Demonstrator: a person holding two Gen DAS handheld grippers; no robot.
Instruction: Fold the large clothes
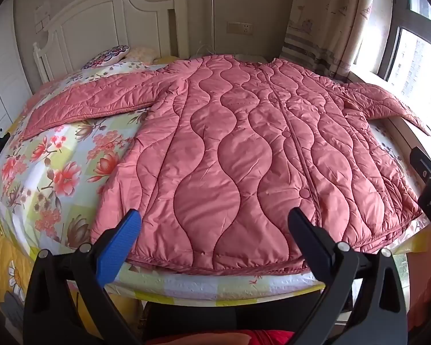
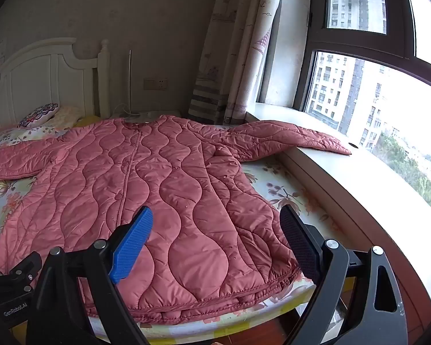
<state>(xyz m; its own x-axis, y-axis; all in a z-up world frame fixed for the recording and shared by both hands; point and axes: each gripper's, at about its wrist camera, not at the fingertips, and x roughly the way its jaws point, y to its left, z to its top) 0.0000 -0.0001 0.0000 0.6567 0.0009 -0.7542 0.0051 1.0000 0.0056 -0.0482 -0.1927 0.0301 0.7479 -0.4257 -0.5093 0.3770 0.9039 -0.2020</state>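
A large pink quilted jacket lies flat, front up, on the floral bedsheet, hem toward me and both sleeves spread sideways. Its right sleeve reaches onto the windowsill. My left gripper hovers over the hem, jaws wide open with nothing between them. My right gripper hangs above the jacket's lower right part near the hem corner, also open and empty. The right gripper's body shows at the right edge of the left wrist view.
A white headboard and a patterned cushion stand at the far end of the bed. A curtain and a long windowsill run along the right side. The mattress front edge is close below the grippers.
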